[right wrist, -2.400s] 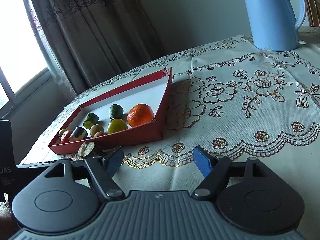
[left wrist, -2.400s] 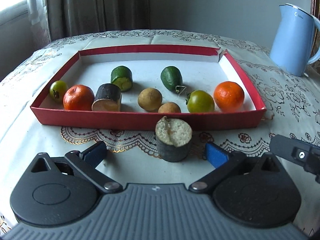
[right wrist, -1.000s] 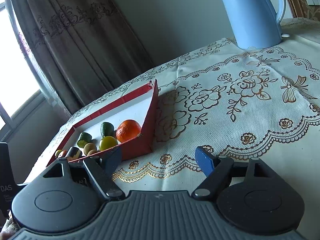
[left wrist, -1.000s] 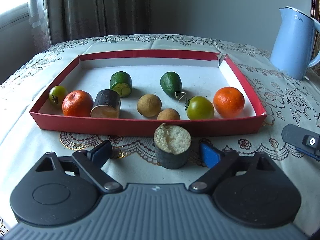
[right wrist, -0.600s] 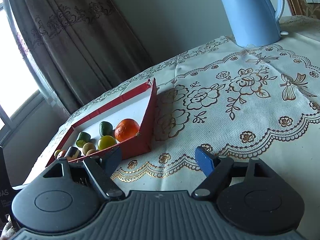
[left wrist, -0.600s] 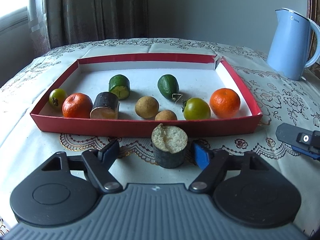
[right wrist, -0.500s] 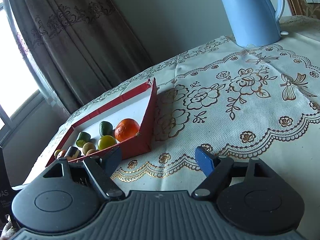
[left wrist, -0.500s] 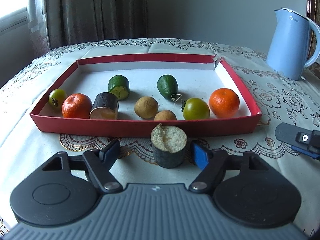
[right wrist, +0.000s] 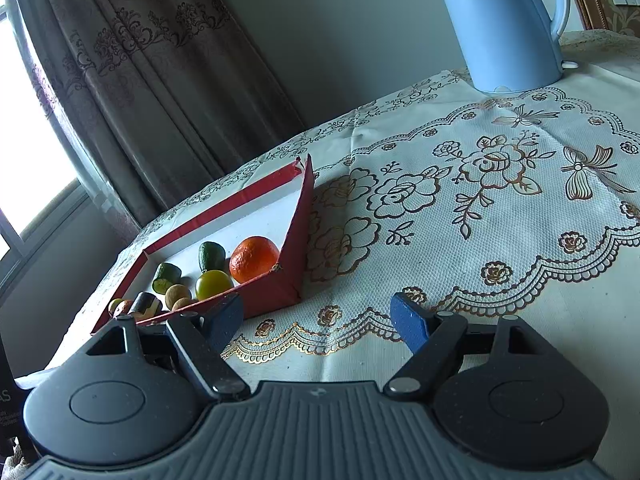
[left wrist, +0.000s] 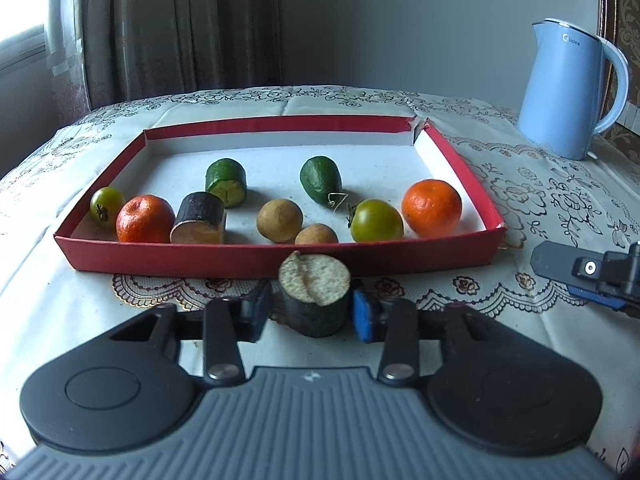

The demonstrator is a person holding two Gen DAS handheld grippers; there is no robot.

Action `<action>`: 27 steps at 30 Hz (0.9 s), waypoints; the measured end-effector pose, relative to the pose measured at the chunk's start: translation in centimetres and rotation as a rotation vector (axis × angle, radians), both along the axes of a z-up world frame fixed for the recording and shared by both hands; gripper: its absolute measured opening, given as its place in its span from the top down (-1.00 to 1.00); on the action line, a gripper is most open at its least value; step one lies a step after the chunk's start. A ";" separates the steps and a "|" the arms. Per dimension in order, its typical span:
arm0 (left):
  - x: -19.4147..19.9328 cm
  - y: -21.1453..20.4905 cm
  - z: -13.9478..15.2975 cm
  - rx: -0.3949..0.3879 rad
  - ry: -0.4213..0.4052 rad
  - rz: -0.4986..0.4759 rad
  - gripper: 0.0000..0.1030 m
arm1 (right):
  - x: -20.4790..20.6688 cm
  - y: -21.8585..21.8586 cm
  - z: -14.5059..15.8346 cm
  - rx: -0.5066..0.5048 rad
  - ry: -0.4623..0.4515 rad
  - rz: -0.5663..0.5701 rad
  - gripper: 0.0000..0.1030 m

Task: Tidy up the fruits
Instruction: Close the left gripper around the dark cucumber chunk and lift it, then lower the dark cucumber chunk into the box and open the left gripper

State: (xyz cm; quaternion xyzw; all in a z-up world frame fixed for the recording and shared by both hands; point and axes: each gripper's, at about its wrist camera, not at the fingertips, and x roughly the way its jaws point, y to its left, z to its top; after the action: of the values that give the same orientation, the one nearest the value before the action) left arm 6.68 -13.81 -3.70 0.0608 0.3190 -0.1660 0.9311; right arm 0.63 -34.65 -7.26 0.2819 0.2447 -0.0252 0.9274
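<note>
A short dark-skinned cut piece [left wrist: 314, 280] with a pale rough top stands on the tablecloth just in front of the red tray [left wrist: 280, 264]. My left gripper [left wrist: 312, 314] is shut on it, one blue pad against each side. The tray holds two oranges [left wrist: 432, 208], two green tomatoes [left wrist: 376, 221], two green cut pieces [left wrist: 226, 182], two small brown round fruits [left wrist: 279, 220] and another dark cut piece [left wrist: 199, 220]. My right gripper [right wrist: 314, 318] stands open over the cloth, right of the tray [right wrist: 296, 256], with nothing between its fingers. Part of it [left wrist: 592, 276] shows in the left wrist view.
A light blue kettle [left wrist: 568, 92] stands at the back right of the table [right wrist: 504, 20]. The patterned tablecloth [right wrist: 460, 200] lies bare between tray and kettle. Curtains and a window are behind the table's far left.
The left jaws have closed in from wide apart until their pads meet the dark cut piece. The right gripper has stayed put and open.
</note>
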 end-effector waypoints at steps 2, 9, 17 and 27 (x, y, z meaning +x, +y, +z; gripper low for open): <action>0.0 0.3 0.0 -0.012 0.003 0.001 0.40 | 0.0 0.1 0.0 -0.001 0.002 0.001 -0.56; -1.5 1.5 0.6 -0.009 -0.027 -0.009 0.40 | 0.1 0.1 0.0 0.003 0.001 0.000 -0.56; -1.5 4.3 3.8 0.001 -0.118 0.065 0.40 | 0.1 0.2 -0.1 -0.002 0.003 0.004 -0.56; 4.6 6.1 6.0 0.035 -0.128 0.167 0.40 | 0.3 1.5 0.3 -0.074 0.015 0.058 -0.56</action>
State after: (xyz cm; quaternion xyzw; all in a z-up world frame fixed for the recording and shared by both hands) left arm 11.29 -7.74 2.32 0.0608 0.2659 -0.0778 0.9589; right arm 0.89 -33.15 -6.94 0.2400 0.2585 -0.0093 0.9357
